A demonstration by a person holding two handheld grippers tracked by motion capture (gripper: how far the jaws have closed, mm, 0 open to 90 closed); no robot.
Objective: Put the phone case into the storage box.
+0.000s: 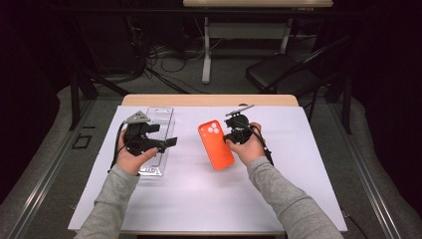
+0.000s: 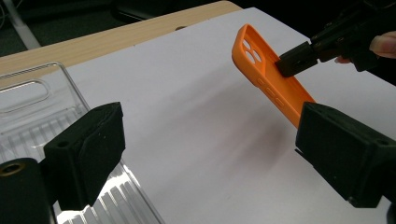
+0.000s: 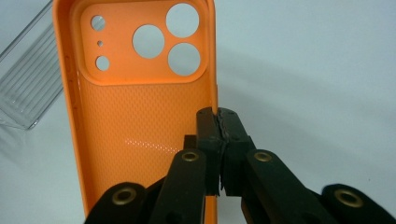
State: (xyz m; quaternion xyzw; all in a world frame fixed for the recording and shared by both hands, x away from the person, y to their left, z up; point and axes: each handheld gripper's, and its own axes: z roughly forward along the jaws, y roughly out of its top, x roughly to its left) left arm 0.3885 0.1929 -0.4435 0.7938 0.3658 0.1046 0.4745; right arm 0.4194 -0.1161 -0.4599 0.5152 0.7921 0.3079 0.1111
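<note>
An orange phone case [image 1: 215,144] with several camera holes is held off the white table cover, its hollow side up. My right gripper [image 1: 230,136] is shut on the case's right side wall [image 3: 215,100], the wall pinched between the two pads. In the left gripper view the orange phone case [image 2: 268,77] hangs tilted above its shadow. My left gripper [image 1: 169,143] stands open over the clear plastic tray [image 1: 158,117] at the left, its jaws wide apart with nothing between them.
A white sheet [image 1: 209,199] covers most of the wooden table [image 1: 209,100]. Beyond the table's far edge are a black chair [image 1: 283,69], cables on the floor and another desk's legs [image 1: 206,47].
</note>
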